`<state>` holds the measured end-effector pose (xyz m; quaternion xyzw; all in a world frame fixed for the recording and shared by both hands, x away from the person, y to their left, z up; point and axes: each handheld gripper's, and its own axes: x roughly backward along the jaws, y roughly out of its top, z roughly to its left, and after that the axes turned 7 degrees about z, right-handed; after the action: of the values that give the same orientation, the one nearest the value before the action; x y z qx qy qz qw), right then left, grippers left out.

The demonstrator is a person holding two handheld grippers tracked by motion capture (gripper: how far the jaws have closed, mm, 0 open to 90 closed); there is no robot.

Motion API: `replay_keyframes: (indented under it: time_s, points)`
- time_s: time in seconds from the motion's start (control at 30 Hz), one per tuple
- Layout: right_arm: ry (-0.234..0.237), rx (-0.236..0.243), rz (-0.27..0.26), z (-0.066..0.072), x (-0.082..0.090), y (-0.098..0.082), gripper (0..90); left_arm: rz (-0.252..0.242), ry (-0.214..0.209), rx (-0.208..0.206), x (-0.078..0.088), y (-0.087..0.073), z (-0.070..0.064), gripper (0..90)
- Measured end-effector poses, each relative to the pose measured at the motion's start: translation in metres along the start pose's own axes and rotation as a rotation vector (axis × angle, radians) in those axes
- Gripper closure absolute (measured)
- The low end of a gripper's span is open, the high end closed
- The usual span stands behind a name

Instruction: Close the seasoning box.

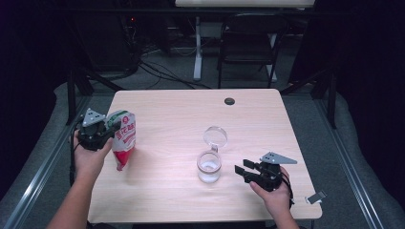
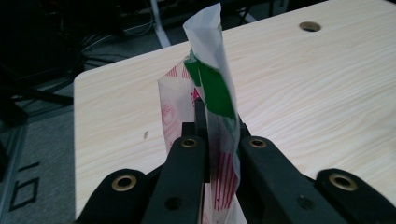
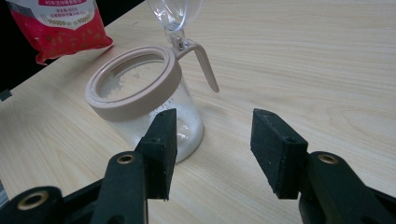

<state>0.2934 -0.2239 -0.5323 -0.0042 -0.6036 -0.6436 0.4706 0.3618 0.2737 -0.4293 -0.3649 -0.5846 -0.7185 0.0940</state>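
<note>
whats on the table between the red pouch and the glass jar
Nothing: in the high view the stretch of table between the red pouch and the glass jar is bare wood.

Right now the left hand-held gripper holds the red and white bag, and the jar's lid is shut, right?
Not quite. The left hand-held gripper does hold the bag, but the jar's lid is flipped open on its hinge, as the right gripper view shows.
</note>
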Motion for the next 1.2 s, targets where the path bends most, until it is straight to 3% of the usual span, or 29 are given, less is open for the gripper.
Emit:
replay_keyframes:
  time_s: [0.2, 0.47, 0.9, 1.13, 1.2]
  points:
    - [-0.001, 0.001, 0.003, -0.001, 0.001, 0.0, 50.9, -0.01, -0.057, -0.03, 0.002, 0.009, -0.014, 90.0]
    - [-0.007, -0.002, 0.0, -0.002, 0.002, -0.001, 50.9, -0.001, -0.132, -0.111, -0.002, 0.02, -0.044, 90.0]
    - [-0.012, -0.01, -0.006, -0.004, 0.004, -0.001, 50.9, 0.001, -0.243, -0.207, -0.015, 0.031, -0.093, 90.0]
    - [-0.015, -0.013, -0.008, -0.005, 0.004, -0.002, 51.0, 0.023, -0.3, -0.285, -0.021, 0.025, -0.113, 90.0]
    - [-0.011, -0.01, -0.005, -0.005, 0.004, -0.002, 51.0, 0.016, -0.323, -0.289, -0.022, 0.019, -0.114, 90.0]
